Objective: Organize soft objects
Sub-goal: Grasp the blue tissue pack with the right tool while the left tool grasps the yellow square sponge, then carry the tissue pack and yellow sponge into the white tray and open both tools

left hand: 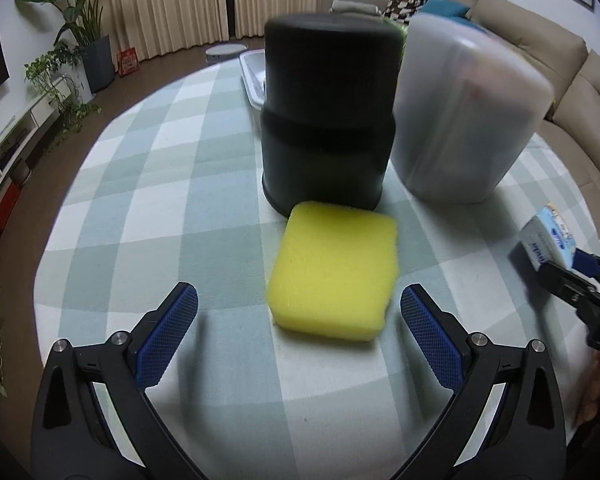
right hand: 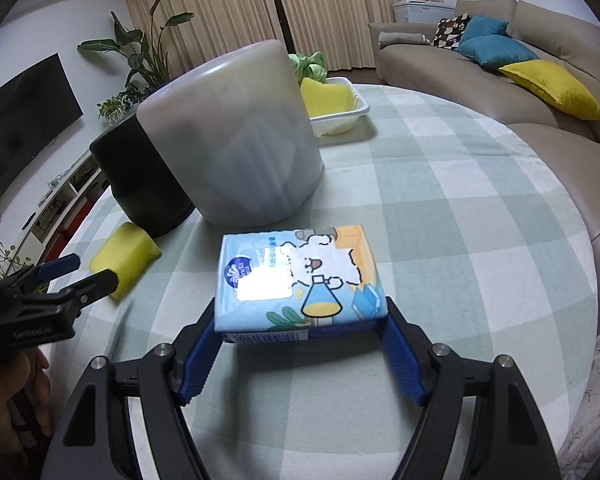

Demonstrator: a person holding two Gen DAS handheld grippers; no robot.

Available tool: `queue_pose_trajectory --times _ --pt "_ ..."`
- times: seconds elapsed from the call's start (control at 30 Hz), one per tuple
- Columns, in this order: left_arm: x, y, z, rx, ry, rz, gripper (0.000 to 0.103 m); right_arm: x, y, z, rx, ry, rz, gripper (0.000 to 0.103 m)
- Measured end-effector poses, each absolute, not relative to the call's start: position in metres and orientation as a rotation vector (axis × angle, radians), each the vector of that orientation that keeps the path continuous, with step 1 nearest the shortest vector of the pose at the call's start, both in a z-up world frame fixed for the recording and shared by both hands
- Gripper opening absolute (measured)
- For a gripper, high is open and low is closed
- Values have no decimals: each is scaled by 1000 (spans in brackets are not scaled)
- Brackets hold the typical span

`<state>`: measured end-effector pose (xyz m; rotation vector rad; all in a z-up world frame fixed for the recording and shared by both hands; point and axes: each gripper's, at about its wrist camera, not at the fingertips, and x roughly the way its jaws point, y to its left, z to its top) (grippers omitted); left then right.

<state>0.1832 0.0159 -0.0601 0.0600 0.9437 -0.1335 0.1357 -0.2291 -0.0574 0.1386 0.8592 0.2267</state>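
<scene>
The tabletop, under a green-and-white check cloth, carried a frosted grey bin and a black bin standing side by side, both upside down as far as could be told. Behind them sat a white tray that already held a yellow sponge and something green, so part of the sorting looked done.

Two soft things remained outside it. The tissue pack, pale blue with a cartoon print, was clamped at its near end in the right claw, both blue pads pressed against its sides and the pack apparently lifted off the cloth. It seemed ready to be carried to the tray.

The smaller yellow sponge lay flat on the cloth just in front of the black bin. The left claw stood wide apart, a finger either side of the sponge's near edge, touching nothing. That sponge had yet to be gripped.
</scene>
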Motion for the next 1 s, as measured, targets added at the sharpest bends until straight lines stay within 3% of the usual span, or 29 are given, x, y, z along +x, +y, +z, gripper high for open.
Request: queue_pose_trajectory --times 0.1,0.17,0.2,0.23,0.7,1.0 --pt "184 13 -63 63 957 -140 101 136 -230 -58 140 859 230 77" --pt "181 11 -60 76 935 -137 81 136 -229 -58 135 860 232 77" --pt "181 11 -61 63 944 -162 57 137 -228 -58 132 860 232 77" --pt "179 10 -61 47 944 -187 53 137 -228 -58 131 860 233 77" --pt "114 25 -17 -18 860 -254 51 126 -233 -51 117 851 223 76" --pt "136 39 73 10 735 -307 51 124 -268 18 63 784 242 76"
